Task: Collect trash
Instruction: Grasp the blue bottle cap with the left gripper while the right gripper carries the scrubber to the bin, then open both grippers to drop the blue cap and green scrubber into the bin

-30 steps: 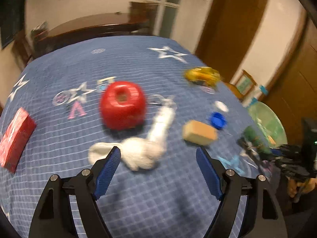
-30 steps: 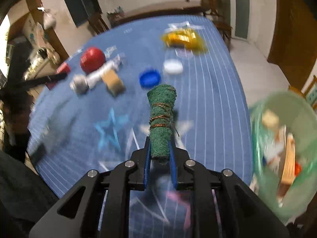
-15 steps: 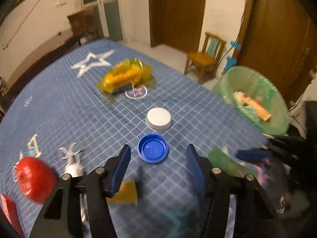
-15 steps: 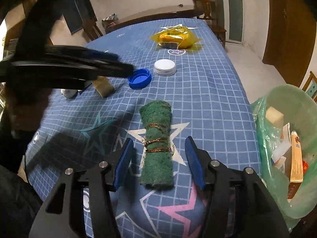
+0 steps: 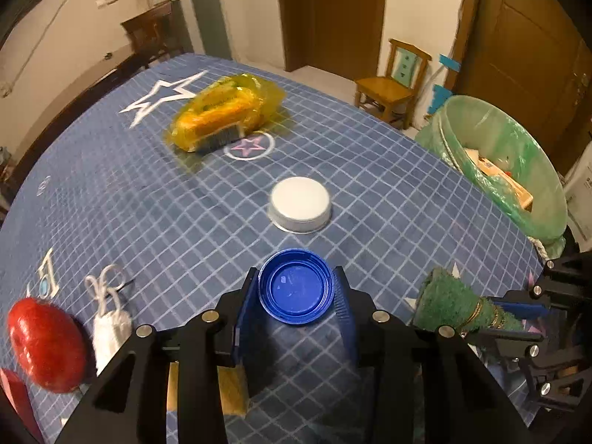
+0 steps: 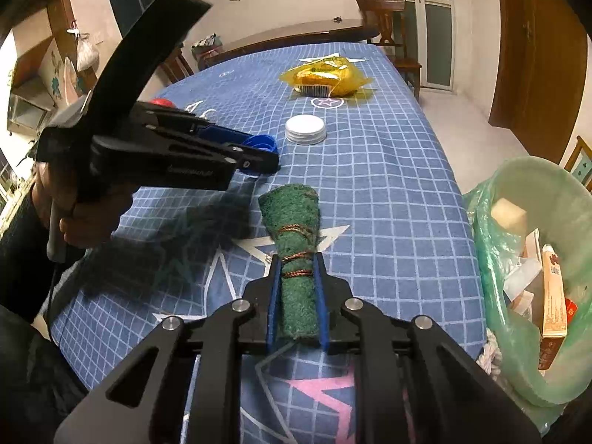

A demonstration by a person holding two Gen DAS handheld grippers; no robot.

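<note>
My left gripper point(image 5: 296, 288) is shut on a blue bottle cap point(image 5: 295, 291), its open side up, just above the blue checked tablecloth point(image 5: 148, 222). My right gripper point(image 6: 296, 270) is shut on a rolled green scouring pad point(image 6: 294, 244) tied with brown string; the pad also shows in the left wrist view point(image 5: 455, 305). A white lid point(image 5: 300, 204) lies just beyond the blue cap. A yellow plastic bag holding a brush point(image 5: 225, 111) lies farther back. The left gripper and its cap show in the right wrist view point(image 6: 259, 148).
A green-lined trash bin point(image 6: 536, 259) with packaging inside stands at the table's right edge, also in the left wrist view point(image 5: 507, 162). A red round object point(image 5: 46, 344), a white rope piece point(image 5: 109, 327) and a tan sponge point(image 5: 229, 388) lie near left. A wooden chair point(image 5: 396, 85) stands beyond.
My left gripper swung right from the red object and closed on the blue cap. My right gripper opened around the green pad on the table, then closed on it again.
</note>
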